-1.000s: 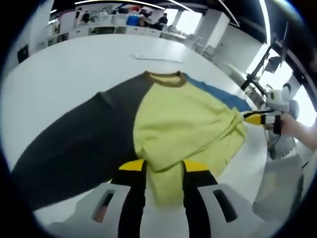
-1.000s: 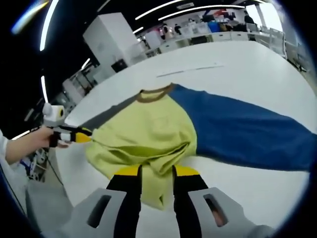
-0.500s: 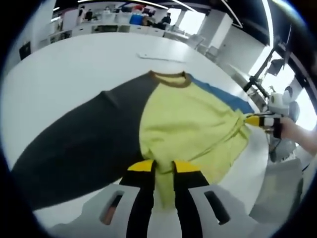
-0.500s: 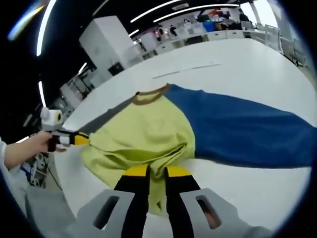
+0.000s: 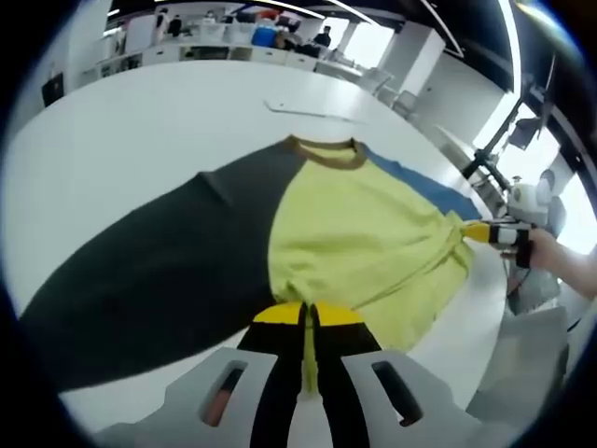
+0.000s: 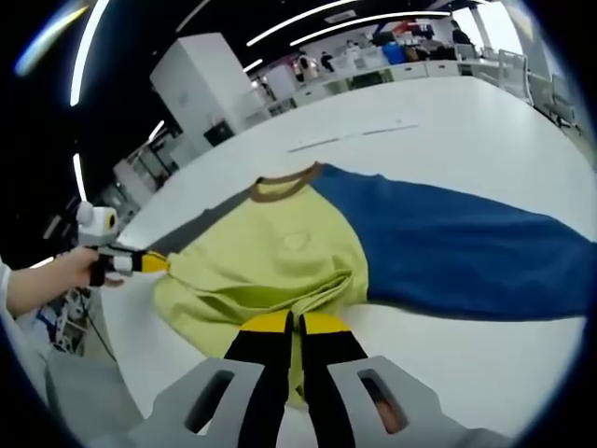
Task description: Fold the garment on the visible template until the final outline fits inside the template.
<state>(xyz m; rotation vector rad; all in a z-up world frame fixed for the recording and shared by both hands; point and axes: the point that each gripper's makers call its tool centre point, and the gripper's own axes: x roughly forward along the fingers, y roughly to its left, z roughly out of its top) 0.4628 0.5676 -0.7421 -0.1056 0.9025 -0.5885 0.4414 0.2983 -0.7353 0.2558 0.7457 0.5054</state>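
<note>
Both views look from opposite hem corners, low and close, across the garment [image 5: 345, 233].

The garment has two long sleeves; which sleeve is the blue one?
The sleeve spreading to the right in the right gripper view; the other sleeve is dark grey.

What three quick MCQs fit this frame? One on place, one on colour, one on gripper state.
1. Where does the garment lie?
A. on the white table
B. on a chair
C. on the floor

2. What colour is the sleeve that spreads to the right in the right gripper view?
A. red
B. blue
C. white

3. How do the left gripper's jaws stand?
A. wide open above the cloth
B. shut on the yellow hem
C. holding a pen

Key: 1 A, the cloth is spread flat on the tabletop; 2 B, that sleeve is blue; 3 B, the jaws meet with yellow fabric between them.
</note>
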